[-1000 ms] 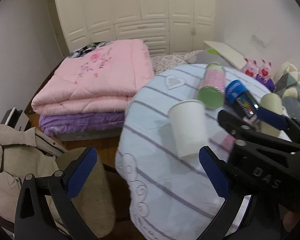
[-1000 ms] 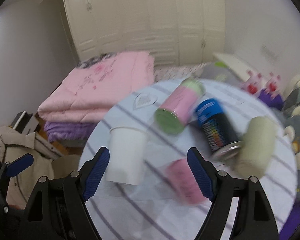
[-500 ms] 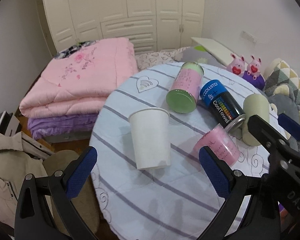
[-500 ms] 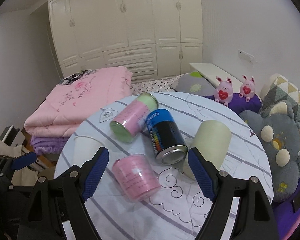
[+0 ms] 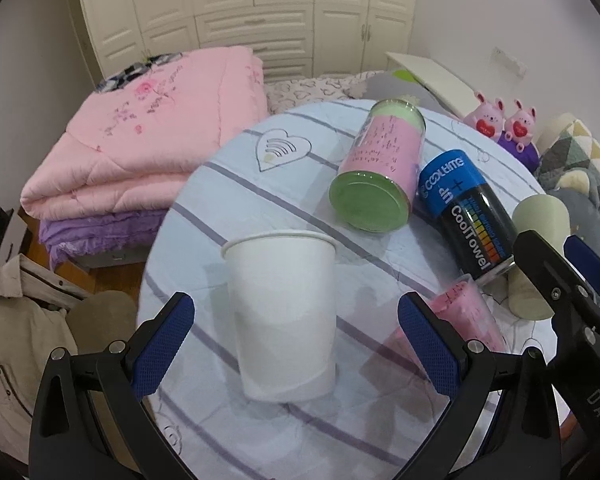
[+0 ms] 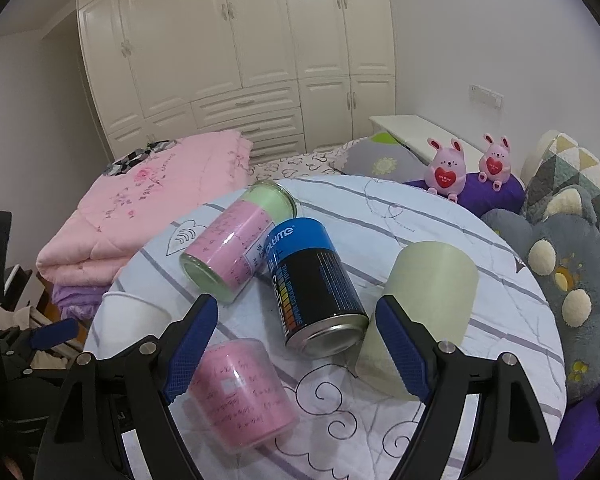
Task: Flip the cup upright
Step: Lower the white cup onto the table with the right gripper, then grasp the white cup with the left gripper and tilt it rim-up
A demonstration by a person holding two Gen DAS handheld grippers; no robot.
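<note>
A white paper cup stands upright on the round striped table, rim up; it also shows at the left in the right wrist view. My left gripper is open, its fingers either side of the cup without touching it. My right gripper is open and empty above the table. A pink cup sits upside down by its left finger, and a pale green cup lies on its side behind its right finger.
A pink-and-green canister and a blue-black CoolTowel can lie on the table. Folded pink quilts lie far left, plush toys and cushions right, and a beige coat hangs off the left edge.
The left gripper has moved in so the white cup stands between its open fingers. The right gripper has drawn back to the right and lifted its view over the cans.
</note>
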